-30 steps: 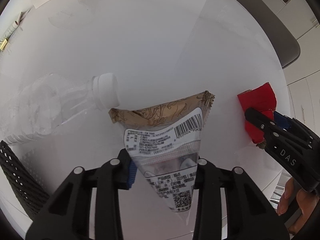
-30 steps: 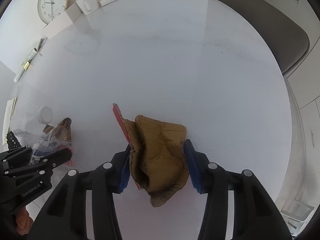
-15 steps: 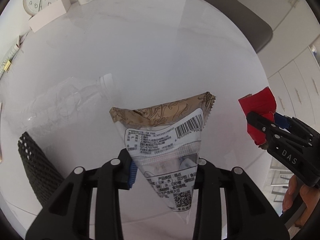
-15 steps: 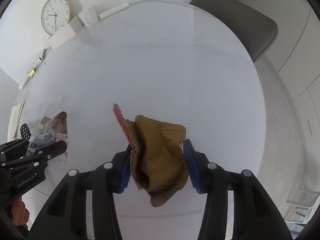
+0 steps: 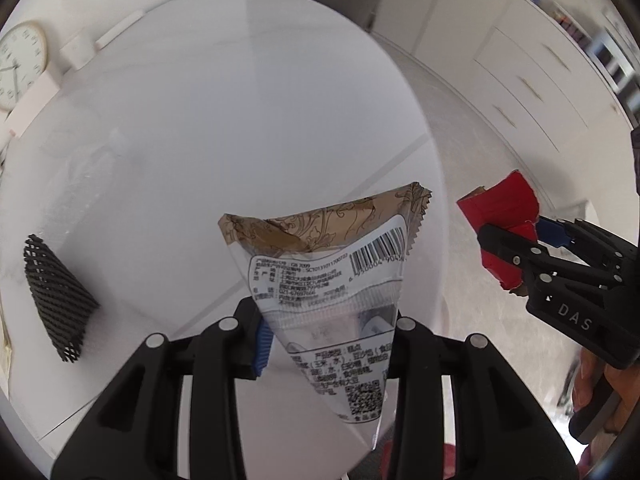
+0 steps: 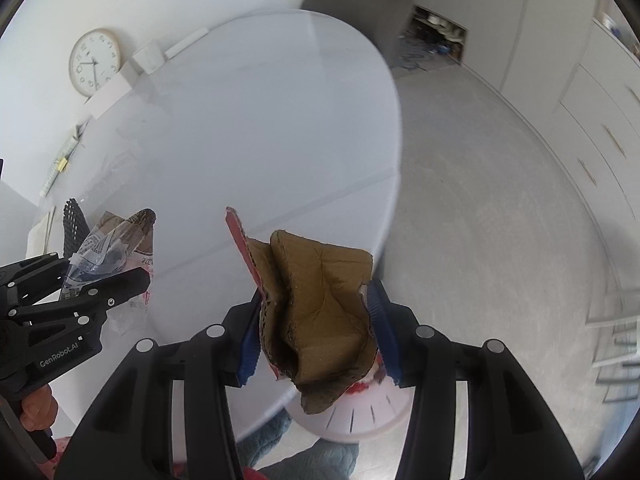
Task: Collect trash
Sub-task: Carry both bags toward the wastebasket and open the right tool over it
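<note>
1. My left tool (image 5: 328, 338) pinches a clear snack wrapper (image 5: 332, 276); its tip is cut off behind the right finger.
2. My right tool (image 6: 314, 334) is clamped on crushed red-and-brown cardboard (image 6: 320, 304), held past the white tabletop (image 6: 260, 120) edge.
3. Below the cardboard I see part of a pale bin rim (image 6: 360, 416); the rest is hidden.
4. A clear bottle (image 5: 86, 168) on the tabletop is a blurred smear.
5. A black mesh holder (image 5: 56, 296) stands at left.
</note>
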`<action>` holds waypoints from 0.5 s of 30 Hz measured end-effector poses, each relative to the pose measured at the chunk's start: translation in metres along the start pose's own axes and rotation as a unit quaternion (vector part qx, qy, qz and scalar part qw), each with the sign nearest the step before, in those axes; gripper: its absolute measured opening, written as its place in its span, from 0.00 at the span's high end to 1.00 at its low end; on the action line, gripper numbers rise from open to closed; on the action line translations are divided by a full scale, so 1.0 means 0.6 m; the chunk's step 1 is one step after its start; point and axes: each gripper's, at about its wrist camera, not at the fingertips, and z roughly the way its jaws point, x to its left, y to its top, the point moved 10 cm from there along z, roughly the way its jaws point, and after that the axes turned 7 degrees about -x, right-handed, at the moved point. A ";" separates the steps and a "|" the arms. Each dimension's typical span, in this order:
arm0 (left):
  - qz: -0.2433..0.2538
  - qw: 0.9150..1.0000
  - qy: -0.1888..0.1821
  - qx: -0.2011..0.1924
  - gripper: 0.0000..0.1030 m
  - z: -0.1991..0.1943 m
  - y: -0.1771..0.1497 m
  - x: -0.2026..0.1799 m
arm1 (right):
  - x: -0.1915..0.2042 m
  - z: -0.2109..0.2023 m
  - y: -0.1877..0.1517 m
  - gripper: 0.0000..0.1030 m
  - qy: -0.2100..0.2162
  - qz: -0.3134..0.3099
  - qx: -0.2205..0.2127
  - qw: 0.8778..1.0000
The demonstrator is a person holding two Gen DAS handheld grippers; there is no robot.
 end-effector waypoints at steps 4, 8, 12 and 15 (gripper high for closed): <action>0.030 0.999 -0.024 0.008 0.65 -0.009 -0.030 -0.065 | -0.040 -0.030 -0.074 0.52 -0.015 0.035 0.010 0.999; 0.049 0.998 -0.036 0.018 0.65 -0.012 -0.062 -0.105 | -0.069 -0.050 -0.135 0.52 -0.028 0.058 0.022 0.998; 0.059 0.997 -0.036 0.023 0.65 -0.008 -0.076 -0.119 | -0.084 -0.050 -0.176 0.52 -0.036 0.061 0.033 0.997; 0.064 0.997 -0.030 0.024 0.65 0.001 -0.069 -0.111 | -0.082 -0.036 -0.190 0.52 -0.035 0.058 0.039 0.997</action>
